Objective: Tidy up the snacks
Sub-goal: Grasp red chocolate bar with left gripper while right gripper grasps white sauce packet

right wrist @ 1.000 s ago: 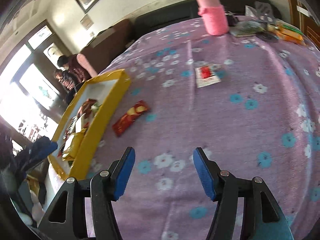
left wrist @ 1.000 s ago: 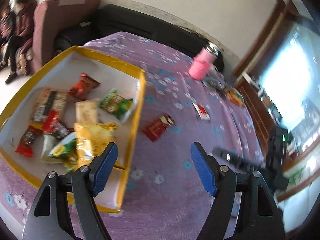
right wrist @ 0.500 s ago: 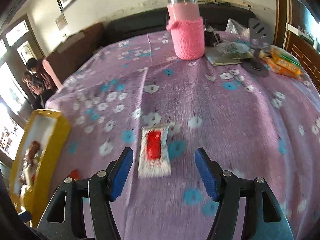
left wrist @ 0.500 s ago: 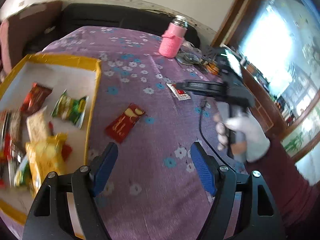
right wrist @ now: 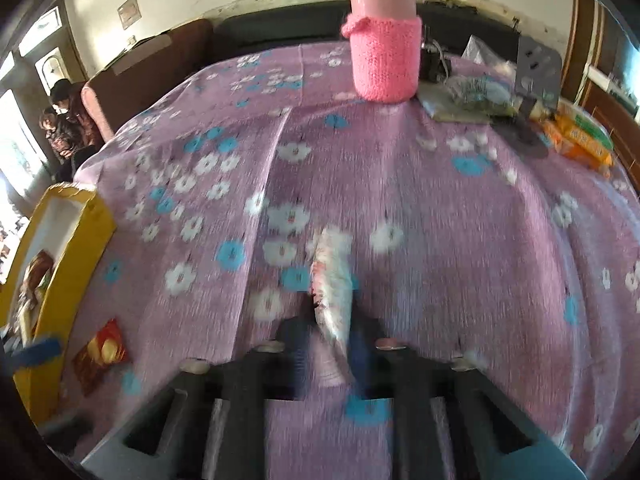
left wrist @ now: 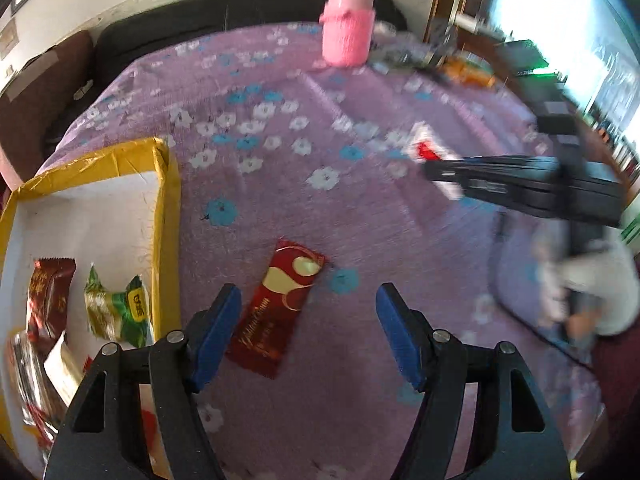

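Observation:
My left gripper (left wrist: 308, 328) is open, low over the purple flowered cloth. A dark red snack packet (left wrist: 280, 308) lies flat just ahead of its left finger. The yellow-rimmed box (left wrist: 166, 216) with several snacks inside sits at the left. My right gripper (right wrist: 332, 344) is shut on a white packet with a red patch (right wrist: 332, 276), which stands on edge between the blurred jaws. In the left wrist view the right gripper (left wrist: 436, 170) covers part of that white packet (left wrist: 430, 148). The red packet (right wrist: 102, 354) and box (right wrist: 76, 240) also show in the right wrist view.
A pink knit-sleeved bottle (right wrist: 384, 56) stands at the table's far side. Orange packets (right wrist: 580, 140), a grey stand (right wrist: 536, 76) and a plastic bag (right wrist: 468, 96) lie at the far right. A dark sofa runs behind the table.
My right gripper has moved onto the white packet and shut on it. My left gripper has swung right and closer to the red packet.

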### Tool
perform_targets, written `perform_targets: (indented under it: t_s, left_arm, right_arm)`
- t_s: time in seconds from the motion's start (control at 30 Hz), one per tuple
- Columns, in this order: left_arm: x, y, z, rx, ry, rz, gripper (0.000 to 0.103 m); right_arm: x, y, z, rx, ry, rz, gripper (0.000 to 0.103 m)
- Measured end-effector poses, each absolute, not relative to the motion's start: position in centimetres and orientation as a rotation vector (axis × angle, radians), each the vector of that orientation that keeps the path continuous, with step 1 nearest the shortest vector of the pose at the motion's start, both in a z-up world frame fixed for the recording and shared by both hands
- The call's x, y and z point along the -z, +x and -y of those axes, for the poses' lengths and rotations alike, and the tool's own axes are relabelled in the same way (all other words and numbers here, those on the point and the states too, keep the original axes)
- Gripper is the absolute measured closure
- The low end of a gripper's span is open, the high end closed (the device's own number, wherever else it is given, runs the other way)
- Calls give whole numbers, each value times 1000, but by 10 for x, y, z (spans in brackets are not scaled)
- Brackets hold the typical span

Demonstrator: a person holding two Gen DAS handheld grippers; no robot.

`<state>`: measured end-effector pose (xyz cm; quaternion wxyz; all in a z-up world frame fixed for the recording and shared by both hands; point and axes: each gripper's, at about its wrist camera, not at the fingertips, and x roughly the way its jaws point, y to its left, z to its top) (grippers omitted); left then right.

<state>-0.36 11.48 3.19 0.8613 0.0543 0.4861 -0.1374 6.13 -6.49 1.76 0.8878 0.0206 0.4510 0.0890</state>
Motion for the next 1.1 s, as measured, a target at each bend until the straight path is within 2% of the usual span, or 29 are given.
perform_targets:
  t_s: [0.07, 0.13, 0.2, 0.23, 0.4, 0.5, 0.53, 0.6, 0.63, 0.67, 0.9, 0.93, 0.97, 1.0, 1.07, 1.1]
  left_arm:
    - [-21, 3, -112, 270, 138, -1078, 35]
    - [-17, 0, -106, 274, 172, -1096, 44]
    - [-20, -5, -106, 289, 146, -1095, 47]
    - [-20, -8, -108, 325, 100, -1112, 60]
    - [-20, -31, -108, 375, 43, -1105, 60]
    - [-28, -36, -108, 356, 35, -1068, 60]
    - [-32, -32, -109, 331, 30, -1055, 58]
    - [-33, -21, -111, 296, -7, -1055, 47]
    - [-31, -17, -109, 289, -27, -1057, 42]
    - [-29, -11, -106, 286, -40, -1059, 41]
    - [-14, 10, -67, 224, 123, -1022, 39]
    - [-15, 10, -67, 226, 124, -1017, 48]
    - [-17, 10, -68, 237, 123, -1007, 67]
    - [-18, 9, -70, 249, 120, -999, 74]
    - [-19, 9, -77, 265, 92, -1001, 79]
    - [-19, 8, -82, 269, 68, -1001, 79]
  right_arm:
    - [-18, 49, 67, -199, 35, -946, 90]
    - [-17, 38, 67, -214, 31, -951, 90]
    - [-15, 25, 66, -235, 28, -958, 93]
    - [-16, 20, 66, -245, 29, -961, 93]
    - [-16, -11, 70, -312, 61, -968, 94]
    - [-18, -18, 79, -352, 131, -957, 89]
    - [-20, -17, 85, -348, 164, -945, 85]
    - [-25, -12, 97, -329, 225, -910, 53]
    - [-29, -6, 101, -315, 241, -882, 49]
    - [-34, 2, 102, -294, 234, -849, 47]
    - [-29, 66, 79, -215, 93, -879, 48]
    - [-24, 71, 77, -204, 81, -890, 48]
    - [-19, 76, 76, -200, 77, -906, 47]
    - [-18, 73, 78, -194, 64, -890, 50]
    - [-18, 71, 74, -179, 25, -882, 77]
    - [-19, 69, 75, -195, 39, -882, 80]
